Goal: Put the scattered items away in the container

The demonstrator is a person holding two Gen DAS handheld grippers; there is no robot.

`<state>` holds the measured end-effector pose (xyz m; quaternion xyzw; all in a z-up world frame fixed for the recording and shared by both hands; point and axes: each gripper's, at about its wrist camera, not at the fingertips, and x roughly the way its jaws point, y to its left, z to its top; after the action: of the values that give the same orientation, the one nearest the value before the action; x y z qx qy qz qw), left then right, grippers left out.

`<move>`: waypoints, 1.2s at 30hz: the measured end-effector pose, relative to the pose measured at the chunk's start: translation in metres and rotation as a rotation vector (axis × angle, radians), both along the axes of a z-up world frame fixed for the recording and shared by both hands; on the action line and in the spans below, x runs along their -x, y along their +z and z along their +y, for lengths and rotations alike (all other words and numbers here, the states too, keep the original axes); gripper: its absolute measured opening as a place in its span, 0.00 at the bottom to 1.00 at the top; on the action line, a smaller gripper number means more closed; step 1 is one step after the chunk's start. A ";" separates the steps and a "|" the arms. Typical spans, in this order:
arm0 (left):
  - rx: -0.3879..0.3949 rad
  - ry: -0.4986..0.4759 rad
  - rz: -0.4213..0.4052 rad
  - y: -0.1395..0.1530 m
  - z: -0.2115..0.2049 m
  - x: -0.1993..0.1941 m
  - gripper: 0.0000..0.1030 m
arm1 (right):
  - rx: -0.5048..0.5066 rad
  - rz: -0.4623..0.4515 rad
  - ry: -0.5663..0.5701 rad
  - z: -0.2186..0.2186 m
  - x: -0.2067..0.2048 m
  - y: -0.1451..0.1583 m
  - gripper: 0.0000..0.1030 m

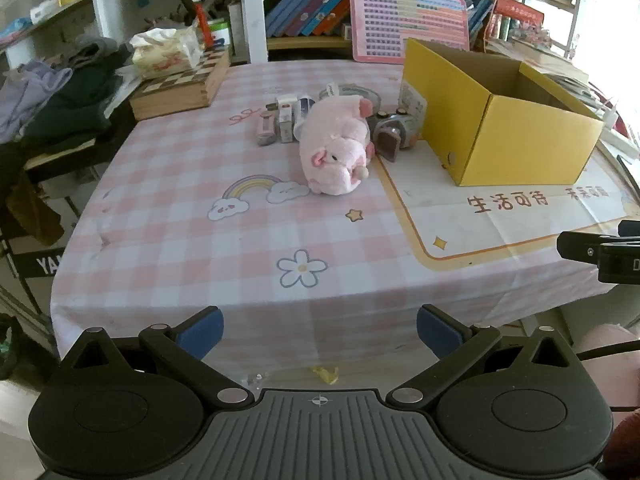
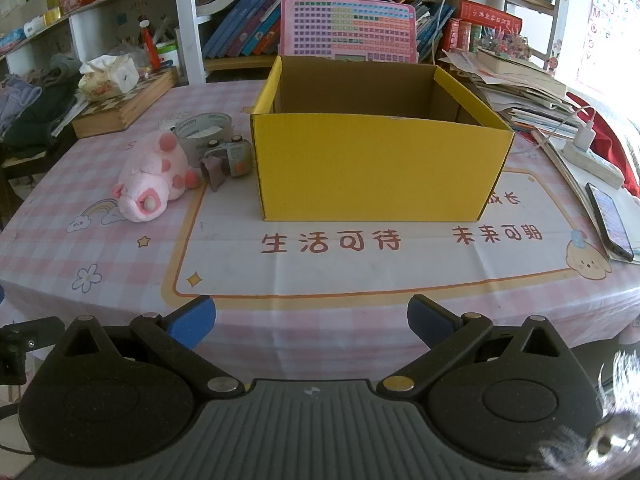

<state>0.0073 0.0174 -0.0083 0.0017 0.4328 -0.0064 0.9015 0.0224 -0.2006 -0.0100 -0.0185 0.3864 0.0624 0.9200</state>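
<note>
A yellow cardboard box stands open on the table; it also shows in the left wrist view. Left of it lie a pink plush pig, a grey smartwatch, a roll of grey tape and several small boxes. My left gripper is open and empty at the table's near edge. My right gripper is open and empty in front of the box.
A wooden chessboard box with a tissue pack sits at the back left. A pink chart board leans behind the box. A phone, charger and papers lie at the right. Clothes pile at the far left.
</note>
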 end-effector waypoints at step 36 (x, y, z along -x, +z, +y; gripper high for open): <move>0.063 -0.059 -0.042 0.005 0.011 -0.004 1.00 | 0.015 0.010 0.055 0.025 -0.001 0.004 1.00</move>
<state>0.0116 0.0281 -0.0037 -0.0136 0.4130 -0.0465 0.9095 0.0233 -0.1757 -0.0064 -0.0359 0.3907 0.0847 0.9159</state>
